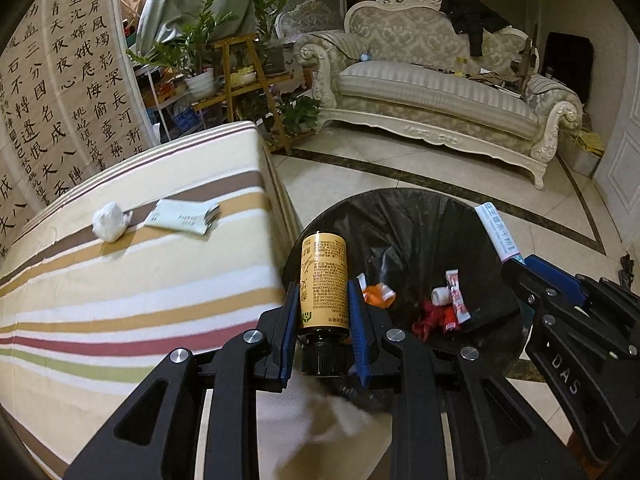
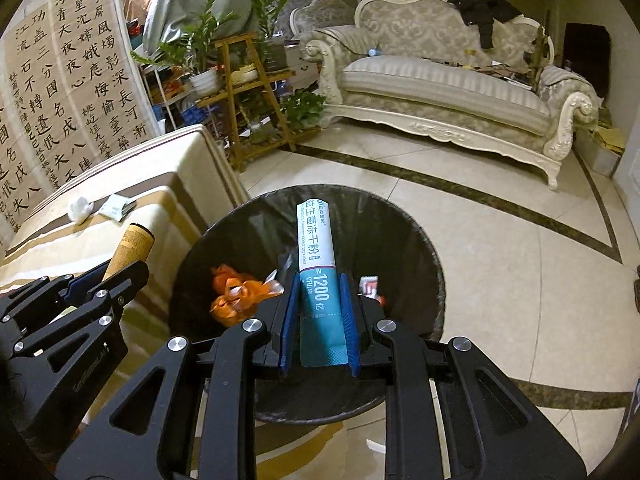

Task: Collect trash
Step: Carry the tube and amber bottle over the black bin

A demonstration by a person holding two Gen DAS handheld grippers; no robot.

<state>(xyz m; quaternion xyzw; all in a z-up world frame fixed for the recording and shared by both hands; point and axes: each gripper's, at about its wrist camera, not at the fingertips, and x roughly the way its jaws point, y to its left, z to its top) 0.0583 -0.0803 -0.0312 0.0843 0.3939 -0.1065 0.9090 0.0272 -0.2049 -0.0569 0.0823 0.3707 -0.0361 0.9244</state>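
The left gripper clamps a yellow bottle above the bin, beside the striped worktop.

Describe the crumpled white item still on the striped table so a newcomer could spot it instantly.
Find the striped table left of the black-lined bin. Near its far end lies a crumpled white tissue ball, beside a flat white packet. The tissue ball is lumpy and unprinted; the packet is flat with text.

Both views are dim and warm-toned, lit softly from indoor lighting overhead. The glossy floor tiles carry pale glare patches. Strong fisheye bending curves the calligraphy panel and sofa, with black vignette corners. The striped counter blurs slightly near the lens, and shadows stay faint.
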